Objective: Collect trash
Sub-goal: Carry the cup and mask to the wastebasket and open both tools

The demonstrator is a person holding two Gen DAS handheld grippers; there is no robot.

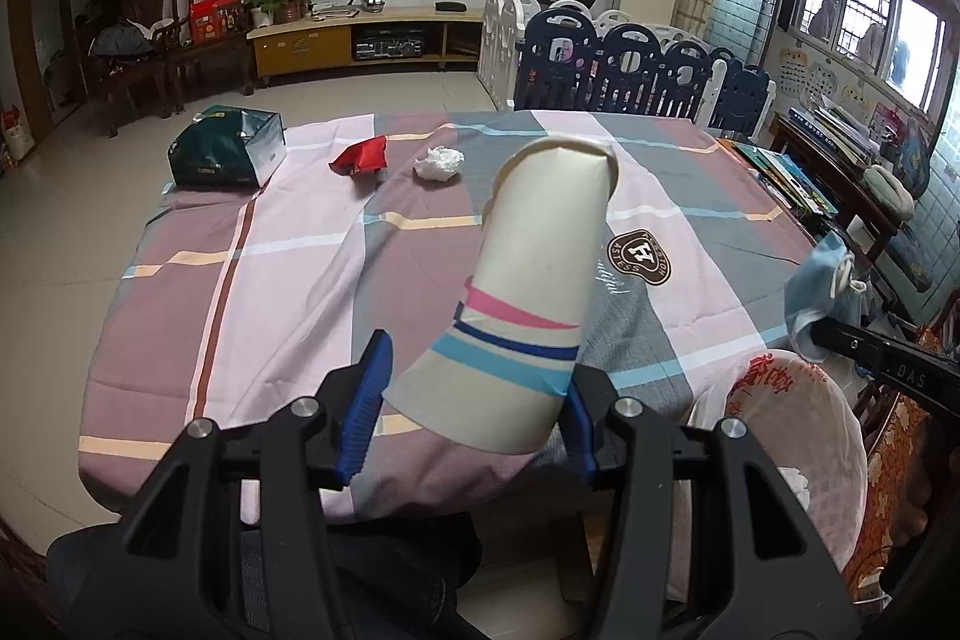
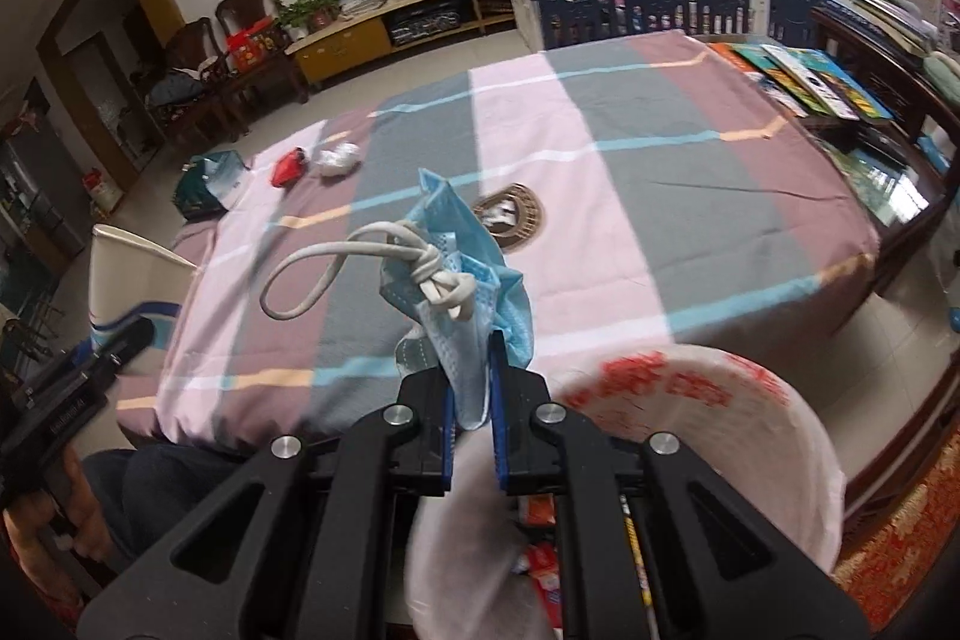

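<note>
My left gripper (image 1: 474,388) is shut on a paper cup (image 1: 534,280), white with pink and blue stripes, held above the table's near edge. My right gripper (image 2: 471,388) is shut on a crumpled blue face mask (image 2: 462,274) with white ear loops, held over a white plastic trash bag (image 2: 720,400). The mask (image 1: 822,292) and the bag (image 1: 798,418) also show at the right of the left wrist view; the cup (image 2: 132,274) shows at the left of the right wrist view. A red wrapper (image 1: 360,155), a white paper wad (image 1: 440,162) and a dark green bag (image 1: 231,148) lie at the table's far left.
The table wears a pink, grey and mauve plaid cloth (image 1: 300,268). Books (image 2: 810,82) lie along its right side. A navy and white playpen fence (image 1: 630,58) stands behind the table. Wooden chairs (image 1: 150,40) and a TV stand (image 1: 360,34) are farther back.
</note>
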